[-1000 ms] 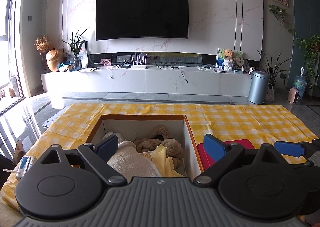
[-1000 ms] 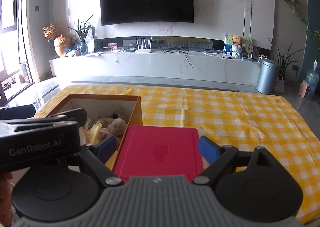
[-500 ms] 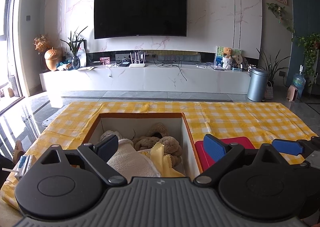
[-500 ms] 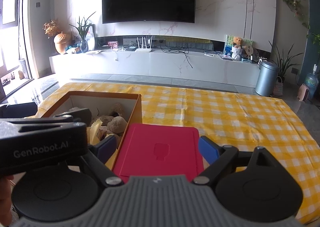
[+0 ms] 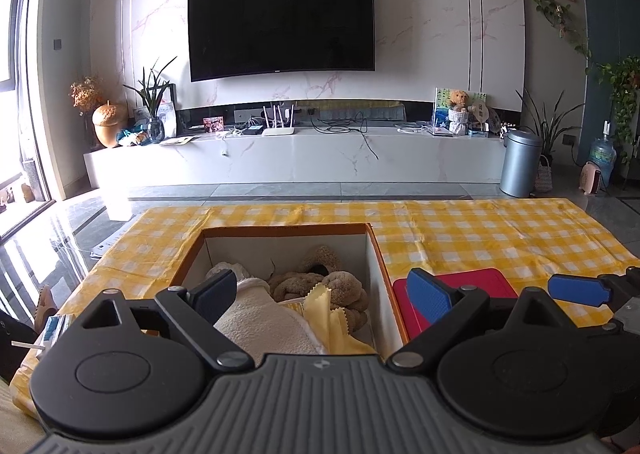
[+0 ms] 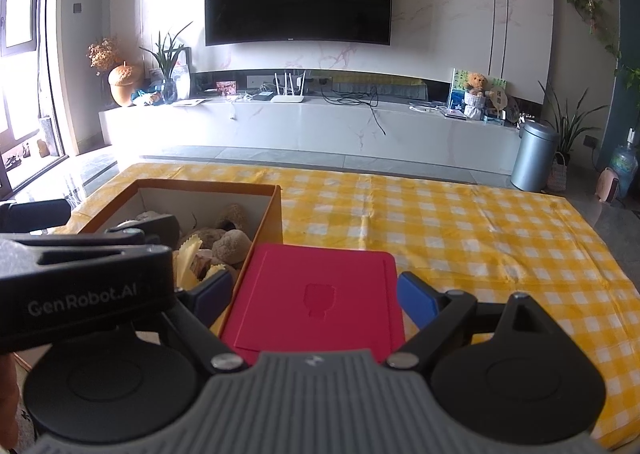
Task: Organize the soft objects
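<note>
An orange-rimmed cardboard box (image 5: 280, 229) stands on the yellow checked tablecloth (image 5: 480, 230). It holds a white towel (image 5: 260, 324), a brown plush toy (image 5: 320, 286) and a yellow cloth (image 5: 332, 314). My left gripper (image 5: 324, 294) is open and empty, above the box's near side. A red lid (image 6: 316, 294) lies flat to the right of the box (image 6: 208, 190). My right gripper (image 6: 316, 294) is open and empty, just above the lid's near edge. The left gripper's body hides part of the box in the right wrist view.
The tablecloth (image 6: 480, 230) stretches to the far and right table edges. Beyond stand a white TV bench (image 5: 296, 158), a wall TV (image 5: 280, 22), a grey bin (image 5: 520, 162) and potted plants. A small carton lies at the table's left edge (image 5: 52, 328).
Both grippers have drawn back and risen slightly; the box and lid sit a little farther away in view. Both stay open. Nothing on the table has moved.
</note>
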Tool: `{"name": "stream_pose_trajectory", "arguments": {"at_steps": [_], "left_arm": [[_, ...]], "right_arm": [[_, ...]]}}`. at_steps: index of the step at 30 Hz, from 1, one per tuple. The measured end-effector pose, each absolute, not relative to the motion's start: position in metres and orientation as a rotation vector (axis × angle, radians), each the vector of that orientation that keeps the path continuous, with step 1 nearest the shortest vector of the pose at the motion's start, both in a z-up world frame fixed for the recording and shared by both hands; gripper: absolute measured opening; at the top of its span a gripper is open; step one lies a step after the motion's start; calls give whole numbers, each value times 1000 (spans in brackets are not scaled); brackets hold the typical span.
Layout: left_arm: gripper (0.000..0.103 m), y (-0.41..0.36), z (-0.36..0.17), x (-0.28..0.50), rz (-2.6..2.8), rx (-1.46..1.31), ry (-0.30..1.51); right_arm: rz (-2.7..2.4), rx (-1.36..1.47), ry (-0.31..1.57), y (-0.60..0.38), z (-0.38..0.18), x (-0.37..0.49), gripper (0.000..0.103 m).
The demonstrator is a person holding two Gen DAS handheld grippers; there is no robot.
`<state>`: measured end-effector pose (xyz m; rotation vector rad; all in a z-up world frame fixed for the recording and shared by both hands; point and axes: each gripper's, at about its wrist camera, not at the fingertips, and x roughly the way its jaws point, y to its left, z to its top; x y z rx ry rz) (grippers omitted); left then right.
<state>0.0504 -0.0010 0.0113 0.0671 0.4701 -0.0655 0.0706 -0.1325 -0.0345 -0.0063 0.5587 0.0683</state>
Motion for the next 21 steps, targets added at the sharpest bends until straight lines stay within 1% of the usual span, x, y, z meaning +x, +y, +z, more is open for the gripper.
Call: {"name": "stream_pose_trajectory", "arguments": {"at_steps": [9,21], "left_arm": [[103,0,13,49,-77,40,453],[103,-2,15,48,-108,30,461]], "right_arm": [[71,9,546,-136,-33,67,88],[63,-42,511,-133,-27,61,88]]}}
